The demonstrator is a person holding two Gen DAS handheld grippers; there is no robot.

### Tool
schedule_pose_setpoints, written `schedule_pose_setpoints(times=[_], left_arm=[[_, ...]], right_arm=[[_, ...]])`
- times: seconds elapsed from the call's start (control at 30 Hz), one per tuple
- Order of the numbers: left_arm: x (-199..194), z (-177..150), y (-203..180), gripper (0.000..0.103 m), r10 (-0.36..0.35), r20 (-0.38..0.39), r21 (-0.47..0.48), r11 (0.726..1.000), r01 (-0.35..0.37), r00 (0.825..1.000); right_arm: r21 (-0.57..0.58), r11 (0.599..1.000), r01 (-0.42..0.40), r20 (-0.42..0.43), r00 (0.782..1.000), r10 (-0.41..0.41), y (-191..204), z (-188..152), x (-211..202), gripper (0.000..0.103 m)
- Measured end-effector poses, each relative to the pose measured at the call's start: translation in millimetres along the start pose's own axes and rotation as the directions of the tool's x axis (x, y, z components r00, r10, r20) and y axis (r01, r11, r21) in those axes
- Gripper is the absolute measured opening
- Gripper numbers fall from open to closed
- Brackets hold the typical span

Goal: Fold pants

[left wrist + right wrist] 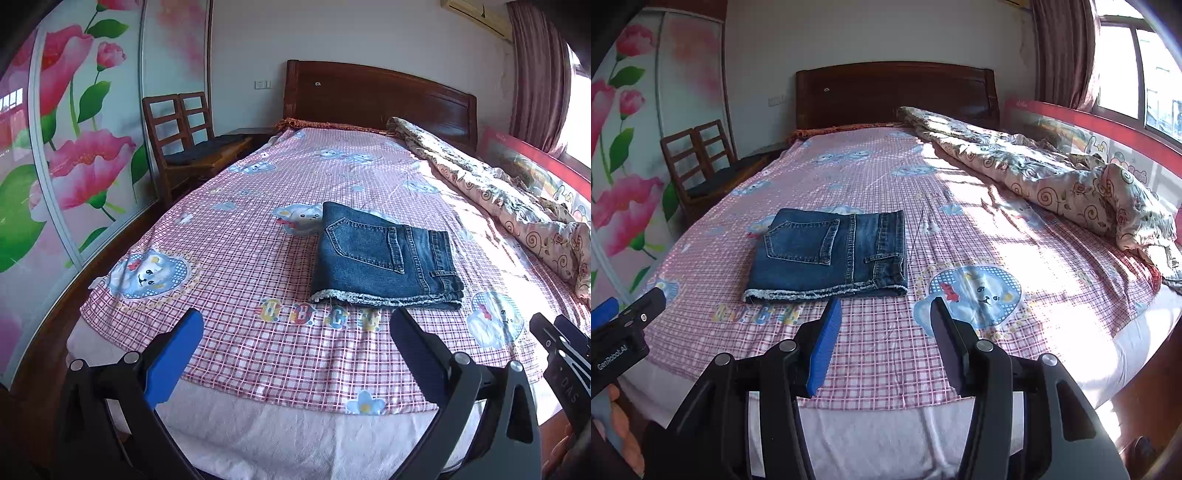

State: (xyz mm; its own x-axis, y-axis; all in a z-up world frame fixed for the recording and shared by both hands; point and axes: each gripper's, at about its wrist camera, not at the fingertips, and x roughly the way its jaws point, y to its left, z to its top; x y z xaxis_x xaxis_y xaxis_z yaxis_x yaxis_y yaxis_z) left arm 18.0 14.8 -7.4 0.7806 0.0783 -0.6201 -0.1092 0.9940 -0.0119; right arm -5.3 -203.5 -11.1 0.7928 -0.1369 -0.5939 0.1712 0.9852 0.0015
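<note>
- The folded denim pants point(386, 258) lie flat on the checked sheet point(240, 258), ahead of both sets of fingers.
- Left gripper point(295, 328) and right gripper point(885, 317) gape, empty, over the bed's foot.
- A rumpled quilt point(1052, 177) lies far right; chairs point(184, 129) far left; headboard point(376, 96) beyond.

Right gripper point(884, 314) up front, jaws apart, nothing betw. them, hovering over the foot of the bed point(871, 424). Blue pad on one finger, dark pad on the other. Denim pants point(831, 254) lie folded flat on the pink checked sheet point(886, 354), back pocket up, frayed hem toward the camera, just beyond the fingertips. Left gripper point(631, 321) pokes in at the lower left edge, apart from the pants. Rumpled quilt point(1052, 177) along the window side. Wooden chair point(698, 162) beside the bed, by the headboard point(894, 92).
</note>
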Motion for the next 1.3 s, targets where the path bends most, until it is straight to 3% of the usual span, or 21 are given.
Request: schedule_pose_setpoints(times=[0.3, 0.7, 1.07, 1.17, 1.3], left_arm=[[6.9, -1.7, 8.3, 0.101, 0.039, -0.031, -0.03, 0.999, -0.04, 0.999], [5.6, -7.8, 8.2, 0.101, -0.02, -0.039, -0.037, 0.999, 0.019, 0.999], [3.2, -6.0, 1.8, 0.101, -0.031, -0.027, -0.018, 0.999, 0.031, 0.999], [0.4, -5.0, 2.3, 0.101, -0.033, -0.013, -0.023, 0.999, 0.033, 0.999], [-3.2, -3.5, 2.3, 0.101, -0.045, 0.011, -0.03, 0.999, 0.045, 0.999]], right_arm=[[0.003, 1.0, -0.01, -0.001, 1.0, 0.01, -3.4, -2.3, -5.0, 0.05], [0.015, 1.0, -0.021, -0.009, 1.0, 0.022, -3.0, 0.2, -2.8, 0.05], [0.024, 0.999, -0.029, 0.0, 1.0, 0.029, -2.7, 3.5, -5.1, 0.05], [-0.009, 1.0, 0.002, 0.023, 1.0, -0.001, -1.1, 5.0, -7.4, 0.05], [0.071, 0.995, -0.076, 0.012, 0.997, 0.075, -8.7, 6.1, -7.5, 0.05]])
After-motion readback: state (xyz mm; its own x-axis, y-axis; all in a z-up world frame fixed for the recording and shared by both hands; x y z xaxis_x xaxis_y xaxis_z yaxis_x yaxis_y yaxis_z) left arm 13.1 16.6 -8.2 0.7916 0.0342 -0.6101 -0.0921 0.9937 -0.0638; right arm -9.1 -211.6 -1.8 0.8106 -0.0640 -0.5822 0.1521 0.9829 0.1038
